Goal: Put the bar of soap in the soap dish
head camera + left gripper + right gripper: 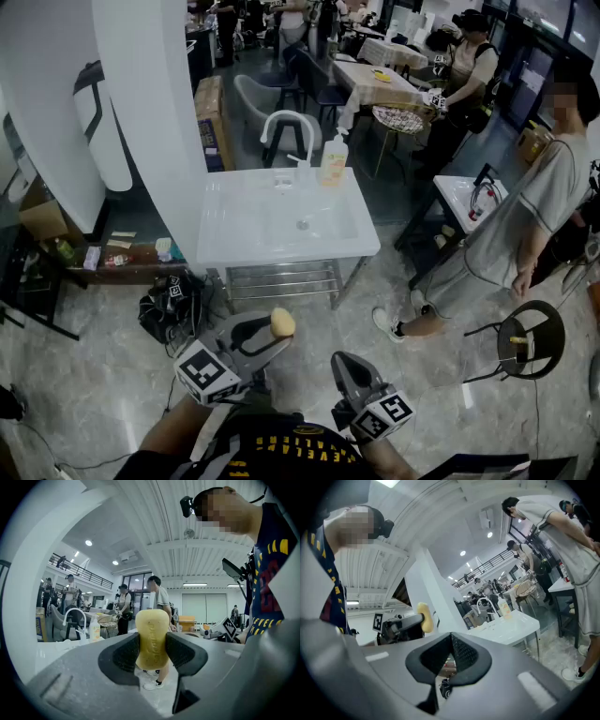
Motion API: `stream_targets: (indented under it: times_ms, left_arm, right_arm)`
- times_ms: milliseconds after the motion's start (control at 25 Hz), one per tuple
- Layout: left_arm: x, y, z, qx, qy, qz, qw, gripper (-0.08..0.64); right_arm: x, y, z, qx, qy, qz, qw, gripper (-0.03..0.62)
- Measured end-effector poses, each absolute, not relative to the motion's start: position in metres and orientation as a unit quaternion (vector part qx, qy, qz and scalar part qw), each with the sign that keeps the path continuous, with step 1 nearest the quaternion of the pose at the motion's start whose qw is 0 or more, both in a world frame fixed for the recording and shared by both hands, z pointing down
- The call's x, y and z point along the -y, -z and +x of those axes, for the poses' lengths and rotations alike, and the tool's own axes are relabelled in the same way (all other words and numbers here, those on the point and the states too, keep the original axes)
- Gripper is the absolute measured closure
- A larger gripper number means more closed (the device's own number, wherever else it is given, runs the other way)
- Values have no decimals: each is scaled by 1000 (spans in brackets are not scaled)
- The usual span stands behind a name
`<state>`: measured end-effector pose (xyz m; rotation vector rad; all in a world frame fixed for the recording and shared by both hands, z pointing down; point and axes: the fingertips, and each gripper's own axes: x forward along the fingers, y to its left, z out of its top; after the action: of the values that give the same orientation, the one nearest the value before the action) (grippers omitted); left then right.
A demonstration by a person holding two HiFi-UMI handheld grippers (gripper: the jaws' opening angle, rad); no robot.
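The left gripper (152, 656) pinches an oval pale-yellow bar of soap (152, 632) upright between its jaws, near the person. The right gripper (451, 654) is pressed together, empty. The soap is lifted; carrying and placing remain. I can make out no soap dish. The white rectangular sink stand (234, 239) stands far ahead across open floor, with a grey-shirted bystander (530, 211) to its right.

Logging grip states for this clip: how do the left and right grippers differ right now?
The left gripper is shut on the yellow soap bar; the right gripper is shut and empty. The left gripper reaches nearer the sink than the right gripper. Both hang over the floor.
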<state>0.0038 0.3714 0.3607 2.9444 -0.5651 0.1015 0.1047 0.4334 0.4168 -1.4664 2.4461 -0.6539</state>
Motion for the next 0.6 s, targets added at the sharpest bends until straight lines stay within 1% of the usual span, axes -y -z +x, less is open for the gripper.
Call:
stream_targets:
  times_ms: [320, 600]
  left_arm:
    - [-362, -361, -20, 203, -36, 977, 46, 380]
    - [-346, -366, -23, 214, -48, 974, 50, 380]
  right_arm:
    - [-426, -426, 81, -835, 231, -488, 110, 591]
    - [-415, -424, 84, -830, 226, -496, 118, 589]
